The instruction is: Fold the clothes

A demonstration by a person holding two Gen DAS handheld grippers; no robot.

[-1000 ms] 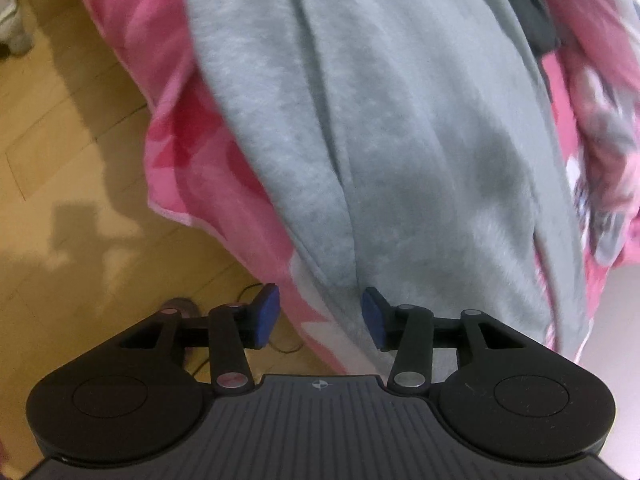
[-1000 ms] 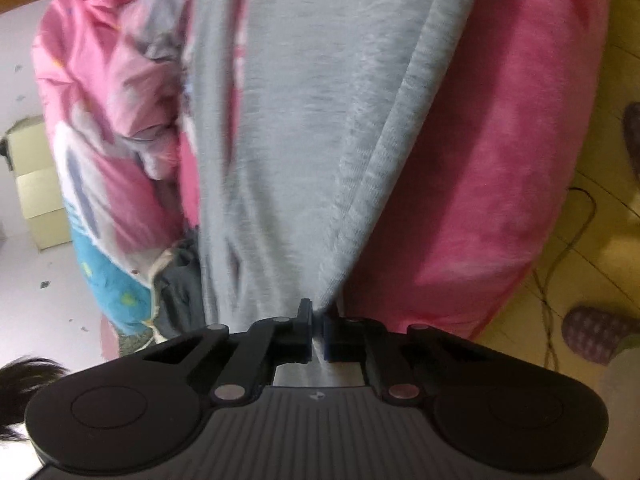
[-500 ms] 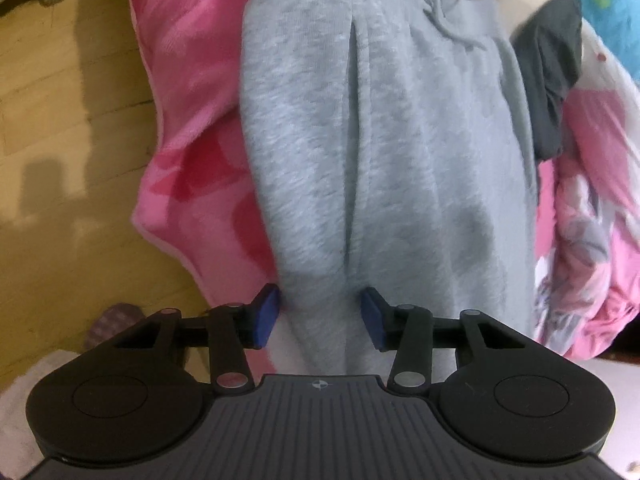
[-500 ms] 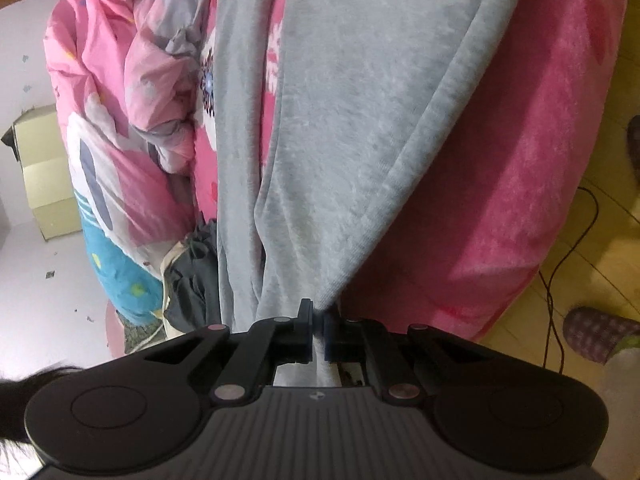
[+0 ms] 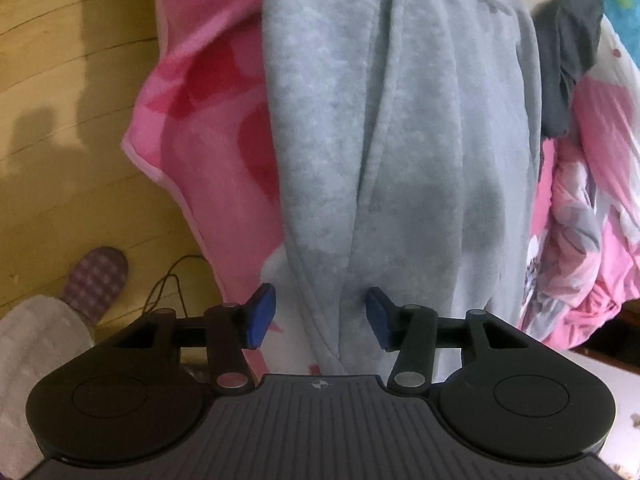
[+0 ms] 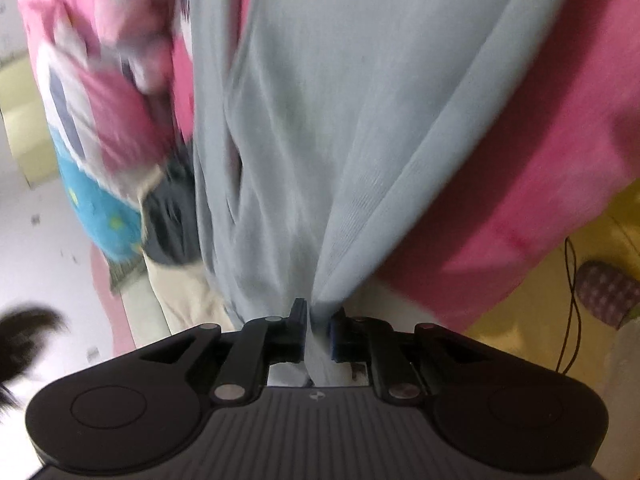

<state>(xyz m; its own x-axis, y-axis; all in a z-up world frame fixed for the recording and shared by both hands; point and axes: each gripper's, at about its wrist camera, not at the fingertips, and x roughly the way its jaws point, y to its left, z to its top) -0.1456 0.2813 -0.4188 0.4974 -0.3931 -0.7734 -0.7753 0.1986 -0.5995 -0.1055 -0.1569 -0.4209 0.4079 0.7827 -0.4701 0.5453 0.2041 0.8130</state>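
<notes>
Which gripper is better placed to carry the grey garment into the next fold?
Right. The right gripper has the grey garment bunched between its opening jaws; the left gripper is open, its jaws also opening, pads not pressing the cloth.

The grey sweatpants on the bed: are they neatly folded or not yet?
Not yet: the grey sweatpants lie lengthwise and creased on the pink blanket.
</notes>
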